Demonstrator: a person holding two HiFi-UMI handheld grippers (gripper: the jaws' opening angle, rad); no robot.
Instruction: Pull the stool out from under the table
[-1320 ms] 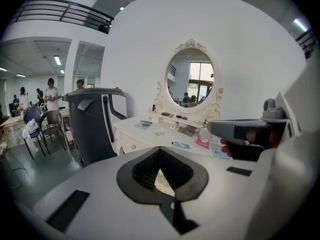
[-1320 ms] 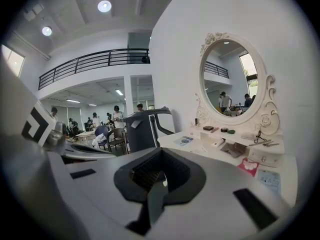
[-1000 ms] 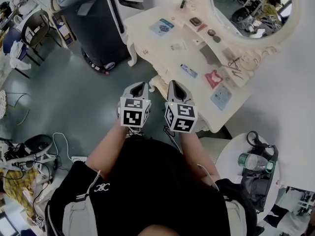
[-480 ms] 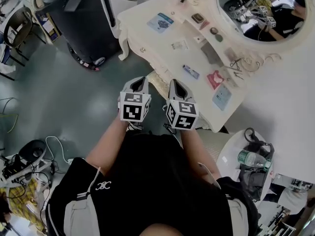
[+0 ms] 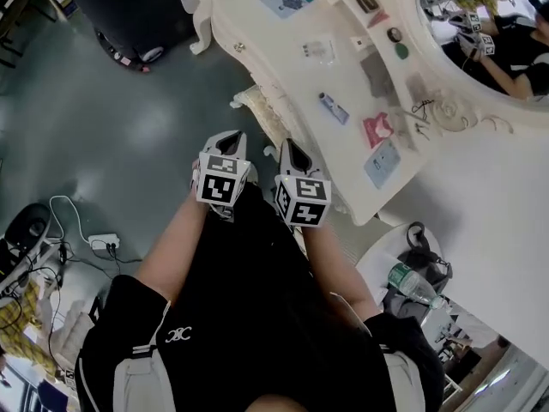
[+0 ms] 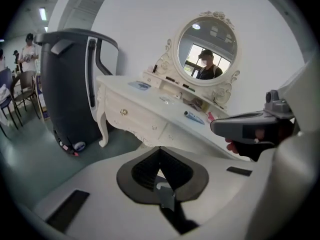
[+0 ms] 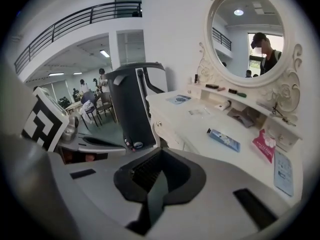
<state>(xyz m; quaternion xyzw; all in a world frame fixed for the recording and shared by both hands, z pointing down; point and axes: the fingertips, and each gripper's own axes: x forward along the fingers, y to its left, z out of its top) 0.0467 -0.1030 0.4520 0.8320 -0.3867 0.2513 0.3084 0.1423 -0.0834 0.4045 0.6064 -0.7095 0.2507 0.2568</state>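
Stool [image 5: 256,110] under table [image 5: 274,54] lies beyond left gripper [image 5: 229,137] and right gripper [image 5: 288,147], jaws closed.

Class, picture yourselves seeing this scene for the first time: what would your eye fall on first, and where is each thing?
The ornate cream dressing table with its carved mirror fills the head view's upper right. Before the person, the left tongs and right tongs, both shut and empty, sit side by side with bold black-and-white marker cubes. A tall dark grey machine stands beside the table.
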